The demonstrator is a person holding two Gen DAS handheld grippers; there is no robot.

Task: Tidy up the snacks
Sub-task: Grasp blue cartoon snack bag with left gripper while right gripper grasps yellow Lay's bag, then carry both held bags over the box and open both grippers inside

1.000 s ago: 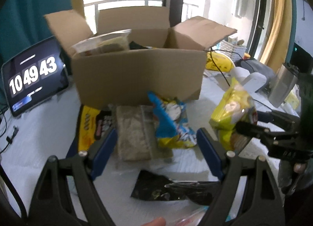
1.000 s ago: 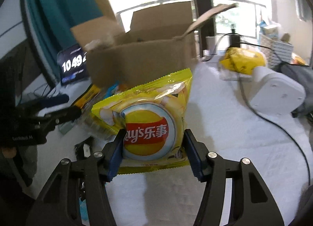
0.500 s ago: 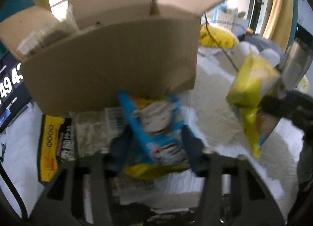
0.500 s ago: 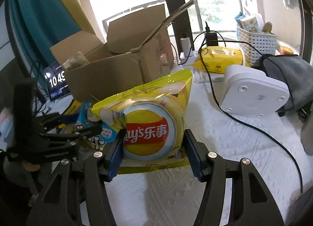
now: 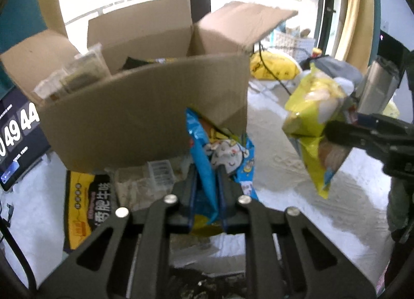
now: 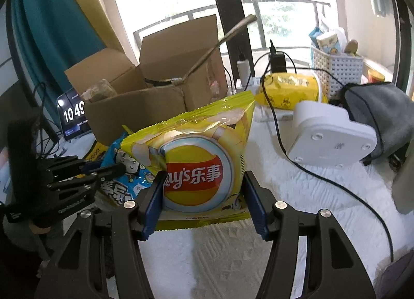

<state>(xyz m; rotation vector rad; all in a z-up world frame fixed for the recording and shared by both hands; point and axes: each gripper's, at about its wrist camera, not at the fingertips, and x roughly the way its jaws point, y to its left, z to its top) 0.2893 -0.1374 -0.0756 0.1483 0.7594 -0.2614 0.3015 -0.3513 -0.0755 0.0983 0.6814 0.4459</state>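
Observation:
My left gripper [image 5: 207, 177] is shut on a blue snack bag [image 5: 222, 148], held upright in front of the open cardboard box [image 5: 145, 107]. My right gripper [image 6: 201, 190] is shut on a yellow Lay's chip bag [image 6: 196, 159], held above the white cloth. That chip bag also shows in the left wrist view [image 5: 313, 117], to the right of the box. The blue bag also shows in the right wrist view [image 6: 124, 169], in the left gripper [image 6: 108, 169]. The box [image 6: 145, 102] holds a clear snack container [image 5: 77, 73] and dark packets.
A yellow-and-black packet [image 5: 85, 203] and a clear packet [image 5: 145, 185] lie before the box. A tablet clock [image 5: 15, 133] stands left. A white device [image 6: 333, 136], cables [image 6: 336, 185], a yellow pouch [image 6: 289, 86], a white basket [image 6: 333, 68] and grey cloth [image 6: 377, 107] lie right.
My left gripper moved forward, closed on the blue snack bag and lifted it upright. My right gripper kept holding the chip bag and raised it higher, back from the box.

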